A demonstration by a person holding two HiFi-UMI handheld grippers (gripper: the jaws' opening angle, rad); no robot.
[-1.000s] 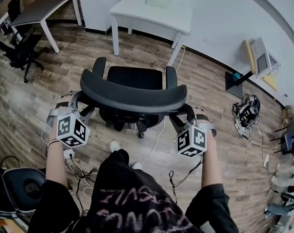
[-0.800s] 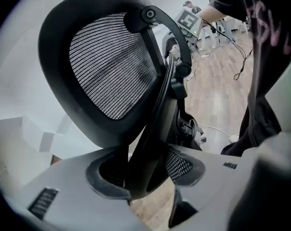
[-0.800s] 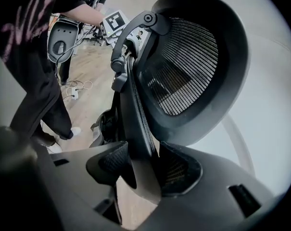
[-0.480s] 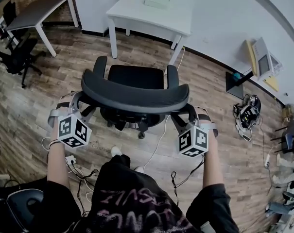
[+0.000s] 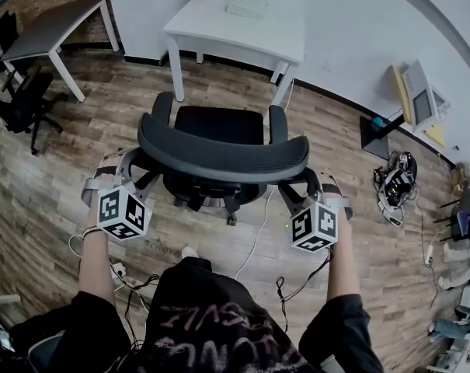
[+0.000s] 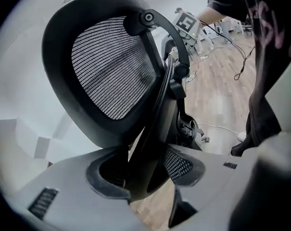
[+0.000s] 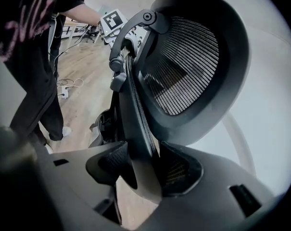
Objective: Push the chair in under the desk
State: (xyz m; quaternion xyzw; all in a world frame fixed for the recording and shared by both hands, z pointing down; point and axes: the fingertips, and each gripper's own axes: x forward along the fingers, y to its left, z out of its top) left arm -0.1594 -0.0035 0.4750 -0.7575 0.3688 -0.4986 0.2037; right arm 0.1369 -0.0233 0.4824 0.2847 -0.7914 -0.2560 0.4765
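A black mesh office chair (image 5: 219,152) stands on the wood floor, its seat facing the white desk (image 5: 235,26) a short way beyond. My left gripper (image 5: 130,168) is shut on the left edge of the backrest frame. My right gripper (image 5: 298,181) is shut on the right edge. In the left gripper view the jaws (image 6: 145,170) clamp the black frame bar below the mesh back (image 6: 111,71). The right gripper view shows its jaws (image 7: 145,165) pinching the same frame under the mesh (image 7: 183,66). The chair's base is mostly hidden beneath the seat.
A white cable (image 5: 254,235) trails across the floor behind the chair, and more cords lie near my feet. Another black chair (image 5: 21,103) and a grey table (image 5: 52,26) stand at the left. Boxes and gear (image 5: 394,181) sit along the right wall.
The chair has rolled a little toward the white desk with both grippers still clamped on its back. The person has stepped forward behind it.
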